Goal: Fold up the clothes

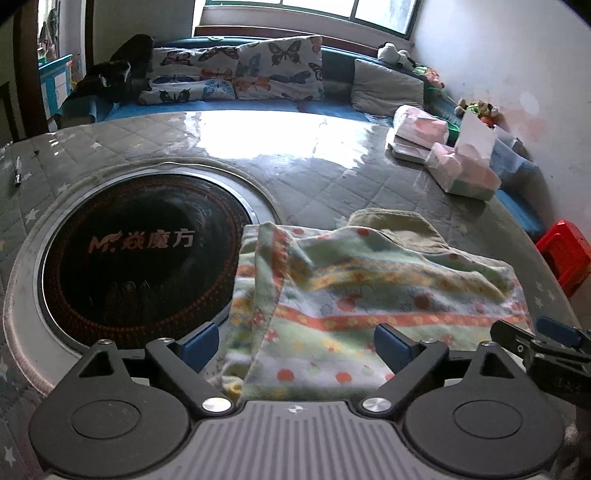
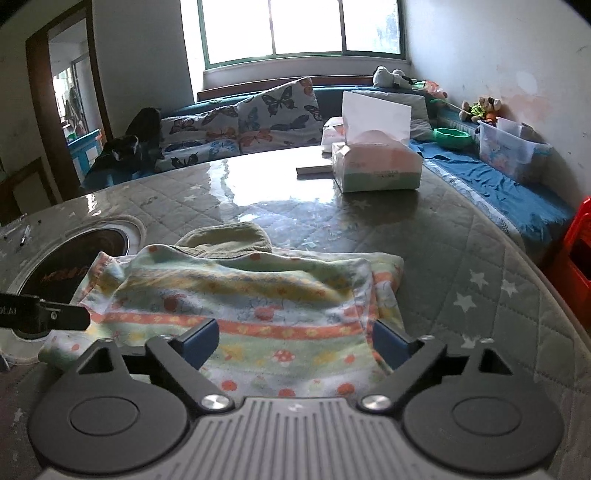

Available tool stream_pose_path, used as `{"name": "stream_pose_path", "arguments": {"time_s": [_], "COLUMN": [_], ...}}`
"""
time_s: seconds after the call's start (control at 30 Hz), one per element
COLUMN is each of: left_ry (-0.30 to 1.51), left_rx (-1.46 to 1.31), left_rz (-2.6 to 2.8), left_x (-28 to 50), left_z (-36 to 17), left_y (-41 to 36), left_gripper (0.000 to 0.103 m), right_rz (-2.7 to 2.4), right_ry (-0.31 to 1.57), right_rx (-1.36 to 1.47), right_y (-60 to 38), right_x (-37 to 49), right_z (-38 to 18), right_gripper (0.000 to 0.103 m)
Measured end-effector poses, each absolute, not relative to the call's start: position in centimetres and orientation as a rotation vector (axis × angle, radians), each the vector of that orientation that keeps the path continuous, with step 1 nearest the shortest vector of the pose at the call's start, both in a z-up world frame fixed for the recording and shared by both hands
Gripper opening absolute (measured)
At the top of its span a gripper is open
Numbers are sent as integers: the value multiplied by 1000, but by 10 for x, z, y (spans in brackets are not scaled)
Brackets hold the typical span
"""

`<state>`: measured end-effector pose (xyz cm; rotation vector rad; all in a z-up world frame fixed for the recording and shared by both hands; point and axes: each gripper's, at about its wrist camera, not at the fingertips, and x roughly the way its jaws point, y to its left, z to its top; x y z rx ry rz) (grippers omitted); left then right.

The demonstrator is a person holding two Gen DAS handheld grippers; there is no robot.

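1. While both grippers hover low over the table (image 1: 303, 173), the garment (image 1: 369, 295) lies in the lower centre of each frame, a striped, dotted cloth in green, orange, yellow and white.
2. From the left wrist view, the left gripper (image 1: 301, 345) has its jaws spread wide apart, gripping nothing; the cloth's near edge lies between the blue pads (image 1: 201, 343).
3. At the lower right edge of that frame the right gripper (image 1: 535, 339) shows, just beside the cloth's right end.
4. From the right wrist view, the right gripper (image 2: 295, 343) likewise has its jaws wide apart and empty, with the garment (image 2: 258, 295) lying between and beyond its pads (image 2: 388, 345).
5. At the left edge of that frame the left gripper (image 2: 62, 317) juts in as a dark finger tip at the cloth's left end; I cannot tell whether it touches.
6. A plain olive cloth (image 1: 399, 229) peeks out from behind the garment's far edge, touching it.
7. Left of the garment, a round black hob (image 1: 144, 254) is set in the table, and the cloth's left edge overlaps its rim.
8. A tissue box (image 2: 376, 166) stands well beyond the garment, in the upper right of centre.
9. Butterfly pillows (image 2: 258, 122) rest on a blue sofa (image 2: 498, 184) under the window (image 2: 299, 29).
10. A pen (image 1: 17, 171) lies near the table's far left edge.
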<state>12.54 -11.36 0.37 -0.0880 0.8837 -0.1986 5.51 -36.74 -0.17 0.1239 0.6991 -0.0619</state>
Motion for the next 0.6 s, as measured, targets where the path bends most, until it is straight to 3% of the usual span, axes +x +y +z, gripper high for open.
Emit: {"name": "stream_pose_path", "arguments": {"time_s": [0.23, 0.6], "left_ry": [844, 786], "left_rx": [-74, -69], "left_rz": [-230, -236], "left_x": [111, 90], "left_z": [6, 10], "left_y": [-117, -116], "left_gripper": [103, 103], "right_rz": [-72, -99], "right_ry": [694, 696], "right_rx": [112, 102], "right_y": [-358, -348], "right_x": [43, 25], "right_z": [-1, -2], "right_gripper": [103, 103]}}
